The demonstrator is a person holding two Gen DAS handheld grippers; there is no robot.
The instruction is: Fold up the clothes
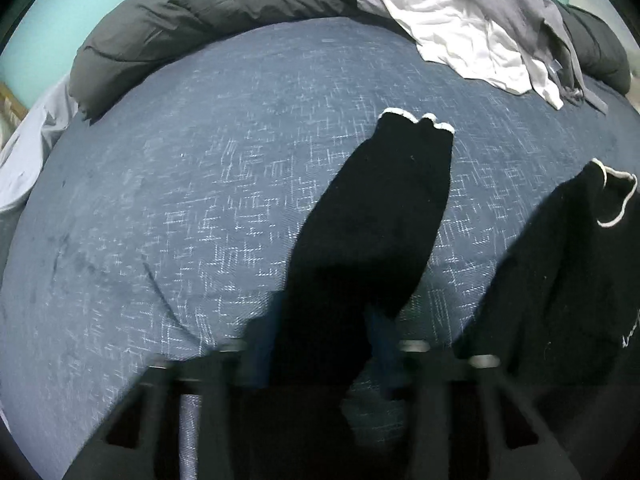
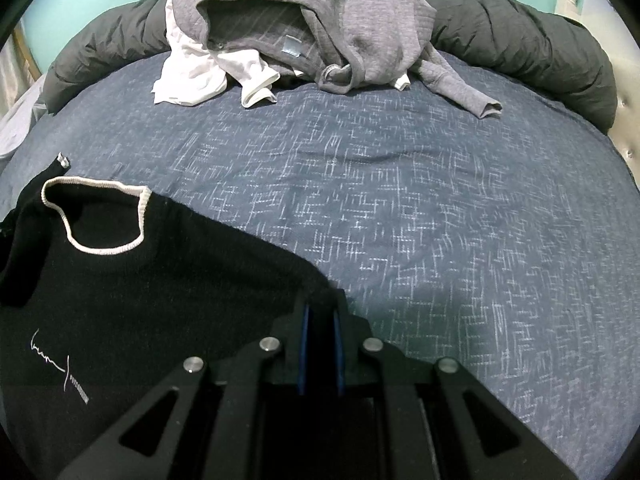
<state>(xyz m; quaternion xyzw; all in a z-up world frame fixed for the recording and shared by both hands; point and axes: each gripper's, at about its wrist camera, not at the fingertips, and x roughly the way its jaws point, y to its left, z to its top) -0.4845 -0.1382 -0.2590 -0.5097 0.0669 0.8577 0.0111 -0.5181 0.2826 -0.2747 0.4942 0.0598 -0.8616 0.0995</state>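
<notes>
A black sweater with white trim lies on the blue bedspread. In the left wrist view its sleeve (image 1: pixel 380 216) runs away from my left gripper (image 1: pixel 320 344), which is shut on the sleeve near its shoulder end; the sweater body (image 1: pixel 560 280) lies to the right. In the right wrist view the sweater (image 2: pixel 140 280) shows its white-edged neck opening and a small white logo. My right gripper (image 2: pixel 320 312) is shut on the sweater's right edge.
A grey hoodie (image 2: pixel 320 28) and a white garment (image 2: pixel 200 68) are piled at the far side of the bed. A dark rolled duvet (image 1: pixel 192 28) runs along the back. The blue bedspread (image 2: pixel 460 220) stretches to the right.
</notes>
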